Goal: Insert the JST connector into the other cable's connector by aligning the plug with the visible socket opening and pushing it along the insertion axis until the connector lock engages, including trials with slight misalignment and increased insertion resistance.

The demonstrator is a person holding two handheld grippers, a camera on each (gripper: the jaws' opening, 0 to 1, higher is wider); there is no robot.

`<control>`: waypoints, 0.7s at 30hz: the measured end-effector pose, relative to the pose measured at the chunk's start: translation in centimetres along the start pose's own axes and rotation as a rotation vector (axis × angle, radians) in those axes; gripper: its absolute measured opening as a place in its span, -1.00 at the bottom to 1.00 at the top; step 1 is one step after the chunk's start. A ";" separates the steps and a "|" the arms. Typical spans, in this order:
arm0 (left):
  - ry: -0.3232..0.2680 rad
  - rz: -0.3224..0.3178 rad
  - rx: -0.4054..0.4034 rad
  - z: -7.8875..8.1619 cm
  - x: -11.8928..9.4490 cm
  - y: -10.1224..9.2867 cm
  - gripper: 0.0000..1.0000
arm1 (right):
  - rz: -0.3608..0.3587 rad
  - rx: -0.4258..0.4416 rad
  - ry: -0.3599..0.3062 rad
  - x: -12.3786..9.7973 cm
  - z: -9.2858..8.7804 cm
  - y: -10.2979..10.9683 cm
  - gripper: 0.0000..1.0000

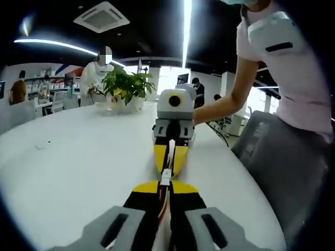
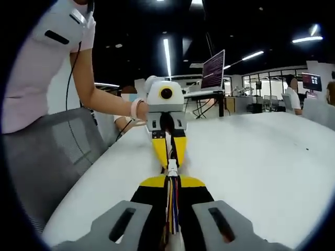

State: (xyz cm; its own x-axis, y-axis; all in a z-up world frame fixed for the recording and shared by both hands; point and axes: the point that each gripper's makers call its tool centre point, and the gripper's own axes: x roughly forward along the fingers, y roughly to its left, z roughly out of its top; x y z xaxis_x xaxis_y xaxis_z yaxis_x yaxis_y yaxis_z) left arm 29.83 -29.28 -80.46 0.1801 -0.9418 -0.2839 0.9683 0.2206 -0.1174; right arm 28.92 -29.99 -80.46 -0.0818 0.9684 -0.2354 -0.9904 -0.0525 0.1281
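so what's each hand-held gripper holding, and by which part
Left hand-held gripper pinches its cable by the wires behind the white connector. Right hand-held gripper does likewise with its cable.

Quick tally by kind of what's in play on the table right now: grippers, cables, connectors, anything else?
Grippers: 2, left and right, facing tip to tip
Cables: 2, one in the right gripper, another in the left
Connectors: 2, white, meeting between the tips; mated or not, cannot tell
Plant: 1
Total: 7
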 end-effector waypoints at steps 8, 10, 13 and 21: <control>-0.025 0.000 -0.001 0.3 0.0 0.2 -1.00 | 0.000 0.017 -0.022 -0.1 0.3 -0.4 -0.95; -0.021 -0.001 0.002 0.2 0.0 0.2 -1.00 | -0.008 0.007 -0.006 -0.1 0.2 -0.5 -0.95; -0.024 -0.007 0.004 0.2 0.1 0.2 -1.00 | -0.011 0.000 -0.001 -0.1 0.1 -0.6 -0.95; -0.017 0.010 0.034 0.5 0.2 1.8 -1.00 | -0.036 -0.016 -0.020 0.0 0.1 -2.5 -0.95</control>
State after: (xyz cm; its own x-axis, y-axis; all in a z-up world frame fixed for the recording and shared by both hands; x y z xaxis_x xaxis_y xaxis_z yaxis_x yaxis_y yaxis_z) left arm 31.71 -29.25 -80.22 0.1926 -0.9437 -0.2688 0.9717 0.2217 -0.0820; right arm 31.36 -29.89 -80.69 -0.0444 0.9743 -0.2207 -0.9943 -0.0216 0.1043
